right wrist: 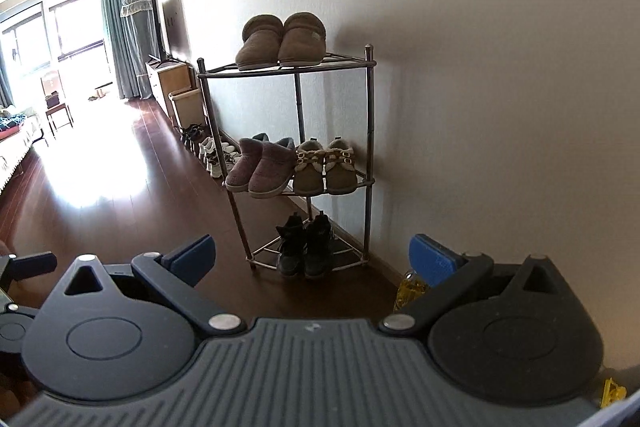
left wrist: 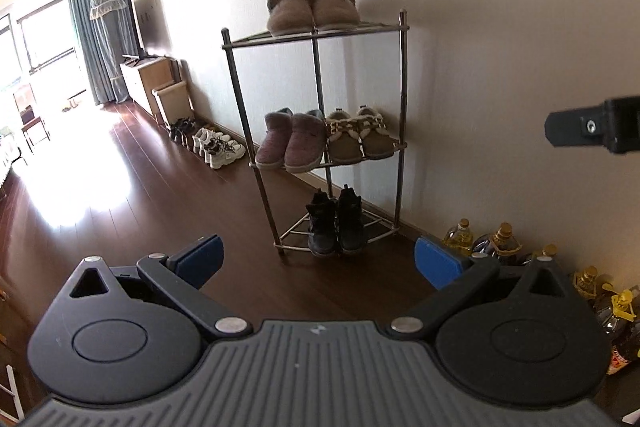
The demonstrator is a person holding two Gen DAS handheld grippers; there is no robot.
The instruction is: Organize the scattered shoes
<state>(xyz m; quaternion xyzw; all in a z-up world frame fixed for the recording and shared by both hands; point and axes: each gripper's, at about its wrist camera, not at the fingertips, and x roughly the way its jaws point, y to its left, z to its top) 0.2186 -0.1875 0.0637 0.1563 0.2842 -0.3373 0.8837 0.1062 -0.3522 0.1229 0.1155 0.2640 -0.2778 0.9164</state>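
Both tongs empty, jaws wide apart: left tongs (left wrist: pixel 316 259), right tongs (right wrist: pixel 312 259). Shoes on rack (left wrist: pixel 316 35) well ahead. White sneakers (left wrist: pixel 218 147) on floor, ahead-left. Likely light, soft-sided; pinch heel collar.

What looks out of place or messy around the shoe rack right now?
Nothing stands out. The rack holds four neat pairs, the sneakers on the floor sit lined along the wall, and both grippers, left and right, are open and empty.
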